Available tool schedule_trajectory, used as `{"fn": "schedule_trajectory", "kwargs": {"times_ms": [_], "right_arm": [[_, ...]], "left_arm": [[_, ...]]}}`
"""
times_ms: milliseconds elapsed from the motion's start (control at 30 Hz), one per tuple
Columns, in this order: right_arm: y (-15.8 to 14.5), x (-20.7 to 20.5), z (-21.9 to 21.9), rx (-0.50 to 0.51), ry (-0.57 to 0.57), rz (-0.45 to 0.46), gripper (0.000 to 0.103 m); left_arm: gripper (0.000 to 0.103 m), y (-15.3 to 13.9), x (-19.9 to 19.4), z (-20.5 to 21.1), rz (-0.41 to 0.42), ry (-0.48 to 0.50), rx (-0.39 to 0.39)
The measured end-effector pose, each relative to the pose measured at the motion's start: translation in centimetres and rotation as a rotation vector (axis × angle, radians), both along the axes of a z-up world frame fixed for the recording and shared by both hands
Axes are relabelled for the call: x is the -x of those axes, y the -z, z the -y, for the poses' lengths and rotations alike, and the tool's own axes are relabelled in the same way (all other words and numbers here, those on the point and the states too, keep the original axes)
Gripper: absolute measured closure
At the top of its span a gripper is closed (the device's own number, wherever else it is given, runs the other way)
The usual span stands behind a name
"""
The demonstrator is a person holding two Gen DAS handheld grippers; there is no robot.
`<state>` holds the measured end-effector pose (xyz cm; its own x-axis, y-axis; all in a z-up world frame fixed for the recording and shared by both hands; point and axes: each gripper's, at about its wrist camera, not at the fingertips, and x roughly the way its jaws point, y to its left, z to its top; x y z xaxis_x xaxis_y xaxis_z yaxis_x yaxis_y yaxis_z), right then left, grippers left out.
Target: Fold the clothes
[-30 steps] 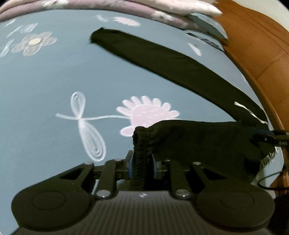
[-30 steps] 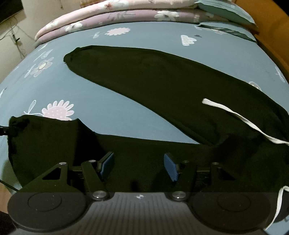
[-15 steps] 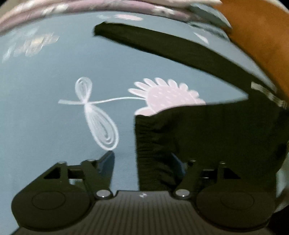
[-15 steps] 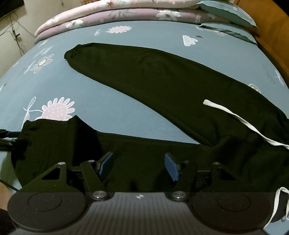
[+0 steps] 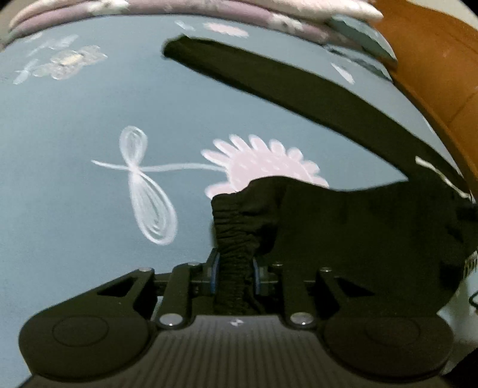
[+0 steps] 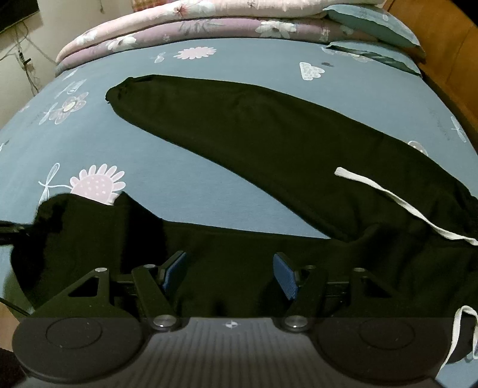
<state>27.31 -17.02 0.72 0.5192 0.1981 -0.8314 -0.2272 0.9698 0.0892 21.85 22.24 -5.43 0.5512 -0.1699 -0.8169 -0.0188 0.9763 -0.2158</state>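
Note:
Black trousers (image 6: 269, 143) lie spread on the blue flowered bed sheet (image 6: 185, 167), the far leg stretched out flat towards the upper left. In the left wrist view, my left gripper (image 5: 234, 271) has its jaws closing on the gathered elastic cuff (image 5: 236, 226) of the near leg, and the blue pads press it from both sides. My right gripper (image 6: 230, 271) stands open just over the near leg's cloth (image 6: 239, 244), with nothing pinched between the pads. A white drawstring (image 6: 397, 200) trails across the waist end at the right.
Folded quilts (image 6: 194, 27) and a teal pillow (image 6: 373, 24) are stacked at the far end of the bed. A wooden bed frame (image 6: 448, 59) runs along the right side. Cables hang on the wall at the far left (image 6: 27, 65).
The left jaws let go of the cuff, opened wide, then closed on it again lower down. The near cuff shifted towards the pink flower. The right gripper kept still.

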Motion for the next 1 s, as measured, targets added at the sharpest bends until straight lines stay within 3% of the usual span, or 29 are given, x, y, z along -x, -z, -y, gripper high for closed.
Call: {"fn": "schedule_trajectory", "kwargs": {"times_ms": [300,400,700,867,1000], "right_arm": [[-0.2,-0.6,-0.1,-0.007,0.008,0.014,0.035],[-0.2,-1.0,-0.2,-0.011,0.008,0.016,0.035],[-0.2,-1.5,-0.2,-0.013,0.013,0.019,0.035],[0.0,-1.6,0.3,-0.016,0.041,0.012,0.035],[0.2,-1.7,0.6,-0.028,0.062,0.016,0.035]], "left_arm": [[0.084,-3.0,1.2,-7.2,0.002,-0.243,-0.096],[0.084,-3.1,1.9,-8.9,-0.018,-0.295,-0.056],[0.084,-2.6,2.1,-8.8,-0.035,-0.327,-0.058],[0.084,-3.8,2.8,-10.2,0.000,-0.377,-0.045],[0.084,-4.1,2.2,-10.3,0.027,-0.357,-0.056]]}}
